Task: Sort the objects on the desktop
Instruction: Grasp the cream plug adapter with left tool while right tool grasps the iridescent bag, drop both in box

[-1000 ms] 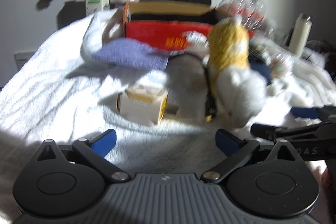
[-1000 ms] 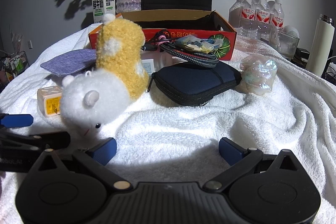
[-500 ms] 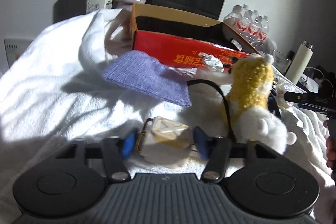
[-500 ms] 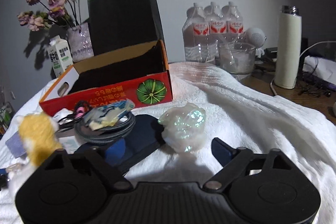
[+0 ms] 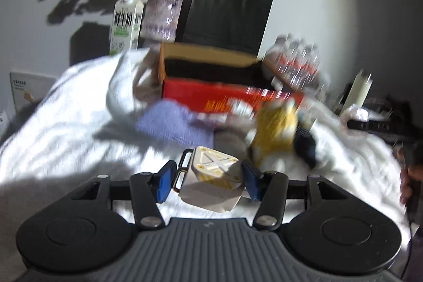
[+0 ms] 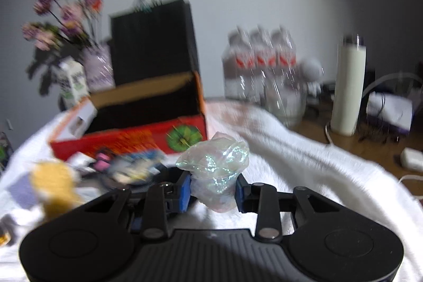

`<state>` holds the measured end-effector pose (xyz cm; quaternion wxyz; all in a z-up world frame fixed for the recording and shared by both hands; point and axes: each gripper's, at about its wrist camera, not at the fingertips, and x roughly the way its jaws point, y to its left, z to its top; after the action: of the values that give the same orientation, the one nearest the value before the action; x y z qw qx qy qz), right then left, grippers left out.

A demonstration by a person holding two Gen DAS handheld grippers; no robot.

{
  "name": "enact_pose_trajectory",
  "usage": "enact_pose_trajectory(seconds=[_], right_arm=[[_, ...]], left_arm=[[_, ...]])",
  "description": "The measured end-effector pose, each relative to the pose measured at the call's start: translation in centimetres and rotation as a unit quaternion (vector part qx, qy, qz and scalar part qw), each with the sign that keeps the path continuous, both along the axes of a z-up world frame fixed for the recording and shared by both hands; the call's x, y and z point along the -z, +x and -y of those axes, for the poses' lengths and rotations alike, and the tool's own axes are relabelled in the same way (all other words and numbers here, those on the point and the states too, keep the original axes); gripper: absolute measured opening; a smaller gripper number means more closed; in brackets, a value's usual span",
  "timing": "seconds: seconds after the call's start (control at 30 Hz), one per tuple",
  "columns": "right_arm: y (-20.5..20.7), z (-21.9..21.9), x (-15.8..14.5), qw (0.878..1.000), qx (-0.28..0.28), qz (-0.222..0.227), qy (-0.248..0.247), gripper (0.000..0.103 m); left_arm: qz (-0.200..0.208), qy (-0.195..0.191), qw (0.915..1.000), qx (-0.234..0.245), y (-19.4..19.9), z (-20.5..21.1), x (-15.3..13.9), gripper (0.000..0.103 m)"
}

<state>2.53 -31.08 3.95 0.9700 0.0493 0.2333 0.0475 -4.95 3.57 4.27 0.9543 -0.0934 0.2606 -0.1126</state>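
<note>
**Desktop objects being carried in both grippers toward a sorting box**

Desktop objects are being sorted on a table draped in a white towel (image 5: 66, 123). The left gripper (image 5: 207, 180) is gripping a small cream box (image 5: 212, 183) with yellow markings, its blue pads (image 5: 164, 184) pressing the two opposite side faces; the box is sitting tilted between the jaws, above the towel. It is looking rigid and light, so flat faces offer the surest hold; the metal loop on its left side would be a poorer purchase. The right gripper (image 6: 212, 190) is pinching a crumpled iridescent film bundle (image 6: 215, 168) near its lower part, with most of the bundle bulging above the jaws. This bundle is likely very light, soft and slippery, so it may deform or slide under light pressure; a hold across its densest folds seems best. Behind both, an open red cardboard box (image 6: 132, 134) is standing as the probable destination. A yellow plush toy (image 5: 275, 128) and a purple cloth (image 5: 171, 123) are lying on the towel in front of it. Motion blur is obscuring finer detail.
</note>
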Motion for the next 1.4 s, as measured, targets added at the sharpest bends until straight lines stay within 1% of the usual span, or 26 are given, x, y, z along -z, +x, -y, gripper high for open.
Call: enact_pose_trajectory(seconds=[0.1, 0.17, 0.23, 0.3, 0.33, 0.4, 0.43, 0.47, 0.5, 0.57, 0.6, 0.67, 0.77, 0.8, 0.83, 0.87, 0.9, 0.93, 1.0, 1.03, 1.1, 1.17, 1.23, 1.3, 1.37, 1.4], right_arm=[[-1.6, -0.3, -3.4, 0.999, -0.032, 0.037, 0.001, 0.032], [-0.8, -0.5, -5.6, 0.997, -0.056, 0.049, 0.002, 0.032], [1.6, -0.7, -7.4, 0.996, -0.073, 0.053, 0.002, 0.032], [5.6, -1.4, -8.9, 0.995, -0.091, 0.038, 0.0, 0.032], [7.9, -1.8, -9.4, 0.994, -0.103, 0.027, 0.005, 0.032], [13.1, -3.3, -9.9, 0.992, -0.125, -0.01, 0.005, 0.032], [16.0, -4.3, -10.0, 0.991, -0.129, -0.027, 0.004, 0.032], [18.7, -5.1, -9.8, 0.991, -0.13, -0.043, -0.011, 0.032], [21.3, -6.2, -9.2, 0.99, -0.126, -0.063, -0.03, 0.032], [25.9, -8.2, -7.8, 0.986, -0.117, -0.096, -0.065, 0.032], [27.9, -9.1, -7.0, 0.983, -0.12, -0.113, -0.077, 0.032], [31.0, -10.5, -5.5, 0.979, -0.125, -0.131, -0.097, 0.033], [34.2, -12.1, -3.1, 0.973, -0.127, -0.149, -0.124, 0.035], [35.0, -12.5, -2.3, 0.971, -0.124, -0.152, -0.137, 0.037], [35.5, -12.9, -1.6, 0.97, -0.123, -0.152, -0.147, 0.043], [35.7, -13.0, -1.0, 0.97, -0.12, -0.148, -0.151, 0.051], [35.9, -12.9, -0.6, 0.972, -0.11, -0.148, -0.149, 0.073], [35.9, -12.7, -0.2, 0.973, -0.1, -0.151, -0.14, 0.091], [35.4, -12.2, 0.3, 0.976, -0.104, -0.153, -0.115, 0.092], [34.8, -12.3, 0.3, 0.976, -0.104, -0.152, -0.119, 0.092], [33.8, -12.4, 0.1, 0.974, -0.097, -0.166, -0.122, 0.092], [32.7, -12.4, -0.3, 0.972, -0.106, -0.169, -0.12, 0.092], [31.4, -12.6, -1.2, 0.972, -0.109, -0.159, -0.133, 0.092], [29.7, -12.7, -2.9, 0.974, -0.102, -0.146, -0.143, 0.092], [28.2, -12.5, -4.8, 0.976, -0.088, -0.149, -0.134, 0.092], [27.3, -12.3, -5.5, 0.976, -0.083, -0.155, -0.125, 0.093]], left_arm=[[0.008, -0.022, 0.9996, 0.016, 1.7, -1.1, -3.6, 0.055], [0.007, -0.025, 0.9995, 0.017, 4.4, -1.6, -6.0, 0.055], [-0.002, -0.033, 0.9993, 0.016, 8.4, -1.5, -7.7, 0.055], [-0.011, -0.029, 0.9994, 0.014, 13.6, -0.7, -8.6, 0.055], [-0.01, -0.015, 0.9998, 0.006, 16.3, 0.0, -8.6, 0.055], [-0.003, 0.03, 0.9995, -0.012, 22.0, 1.7, -8.0, 0.055], [-0.008, 0.051, 0.9985, -0.018, 25.0, 2.6, -7.5, 0.055], [-0.025, 0.067, 0.9973, -0.014, 28.2, 3.3, -6.8, 0.055], [-0.041, 0.077, 0.9961, -0.013, 31.1, 3.7, -6.1, 0.055], [-0.074, 0.082, 0.9934, -0.032, 35.9, 3.9, -4.7, 0.055], [-0.082, 0.08, 0.9923, -0.047, 37.5, 3.9, -4.1, 0.055], [-0.094, 0.092, 0.9901, -0.05, 40.3, 4.3, -3.0, 0.054], [-0.106, 0.115, 0.9863, -0.054, 42.0, 4.6, -1.5, 0.055], [-0.107, 0.115, 0.9862, -0.051, 42.1, 4.6, -1.1, 0.06], [-0.109, 0.115, 0.9862, -0.048, 42.1, 4.5, -0.7, 0.077], [-0.108, 0.119, 0.986, -0.044, 42.0, 4.6, -0.4, 0.086], [-0.102, 0.128, 0.9856, -0.043, 41.8, 4.8, -0.2, 0.086], [-0.096, 0.137, 0.9852, -0.037, 41.7, 4.9, -0.1, 0.085], [-0.094, 0.138, 0.9855, -0.029, 41.4, 4.9, -0.2, 0.086], [-0.095, 0.136, 0.9856, -0.033, 41.2, 4.7, -0.4, 0.086], [-0.094, 0.128, 0.9867, -0.036, 40.8, 4.4, -1.1, 0.088], [-0.098, 0.117, 0.9874, -0.04, 40.2, 4.1, -2.0, 0.088], [-0.098, 0.111, 0.988, -0.043, 39.2, 3.9, -3.4, 0.088], [-0.101, 0.115, 0.9874, -0.039, 37.8, 4.1, -5.1, 0.088], [-0.117, 0.128, 0.9836, -0.05, 36.7, 4.1, -6.6, 0.096], [-0.127, 0.135, 0.9807, -0.062, 36.0, 4.1, -7.2, 0.097]])
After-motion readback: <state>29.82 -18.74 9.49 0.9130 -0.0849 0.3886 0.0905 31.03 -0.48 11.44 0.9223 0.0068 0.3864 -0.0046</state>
